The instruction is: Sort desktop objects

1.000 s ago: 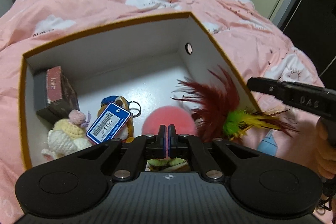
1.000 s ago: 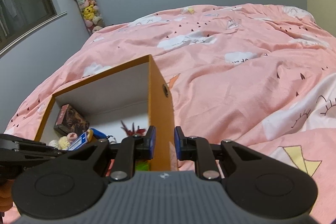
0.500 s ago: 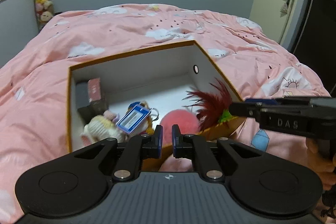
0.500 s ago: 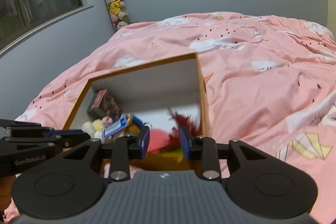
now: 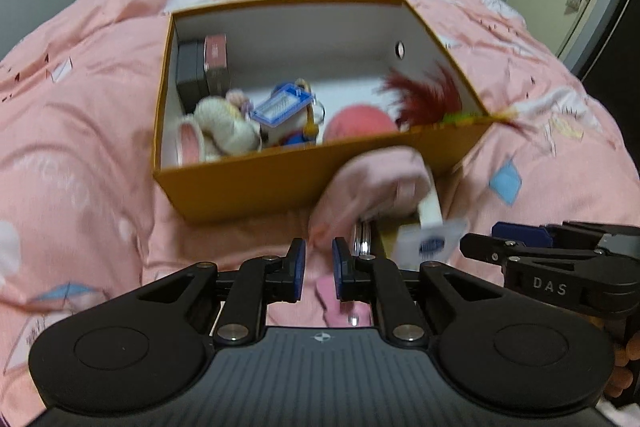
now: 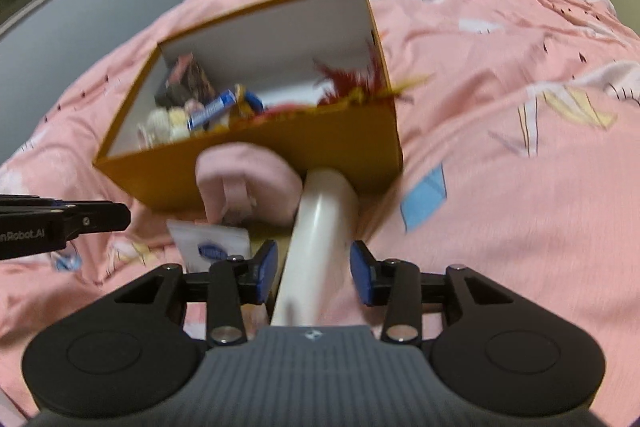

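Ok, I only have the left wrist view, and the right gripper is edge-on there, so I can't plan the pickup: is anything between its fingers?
Observer: Yes. The right wrist view shows a cream handle lying between the spread fingers of the right gripper.
Operator: Gripped?
Observer: Cannot tell. The fingers flank it closely, but blur hides any contact.
Operator: Where does it lead?
Observer: Straight ahead into the pink plush head, which sits against the front wall of the orange box.
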A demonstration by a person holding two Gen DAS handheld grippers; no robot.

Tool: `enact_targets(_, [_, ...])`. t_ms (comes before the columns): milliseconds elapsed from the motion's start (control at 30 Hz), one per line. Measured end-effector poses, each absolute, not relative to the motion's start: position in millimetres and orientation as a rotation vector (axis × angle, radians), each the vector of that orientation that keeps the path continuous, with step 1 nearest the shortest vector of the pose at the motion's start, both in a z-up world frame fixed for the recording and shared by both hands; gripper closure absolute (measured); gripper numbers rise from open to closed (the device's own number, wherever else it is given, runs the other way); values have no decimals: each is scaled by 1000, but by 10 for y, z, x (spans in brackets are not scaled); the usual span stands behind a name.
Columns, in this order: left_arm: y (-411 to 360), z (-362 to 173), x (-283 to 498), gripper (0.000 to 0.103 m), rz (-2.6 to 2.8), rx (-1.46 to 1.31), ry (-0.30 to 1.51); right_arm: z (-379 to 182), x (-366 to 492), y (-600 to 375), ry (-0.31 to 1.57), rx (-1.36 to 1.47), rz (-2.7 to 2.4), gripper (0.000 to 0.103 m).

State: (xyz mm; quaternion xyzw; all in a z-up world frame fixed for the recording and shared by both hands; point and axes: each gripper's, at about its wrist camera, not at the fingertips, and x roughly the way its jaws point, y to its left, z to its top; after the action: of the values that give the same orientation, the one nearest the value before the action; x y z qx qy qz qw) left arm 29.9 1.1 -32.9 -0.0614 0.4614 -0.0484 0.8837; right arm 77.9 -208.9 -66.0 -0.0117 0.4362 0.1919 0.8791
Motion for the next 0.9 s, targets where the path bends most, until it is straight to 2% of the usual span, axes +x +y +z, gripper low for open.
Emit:
enact_targets(167, [-58,-384,222,88,-127,-118,986,-718,665,-2018,923,-82,401,56])
enact_targets(467, [222,-342,199,87,-232,-246,966,-679,594,-1998,938,-83,552,56])
enact_targets(700, [106,-362,203,83,-299,-189,975,-617,649,-1944,908,-86,614,56])
enact_targets(833, [132,-375,219,82,-290,-202,982,-560,751,-1855,870,-117,668,46])
enact_targets(900, [147,-383,223,82,-289,-207,986,-585,823,-1805,875,-121,693,45])
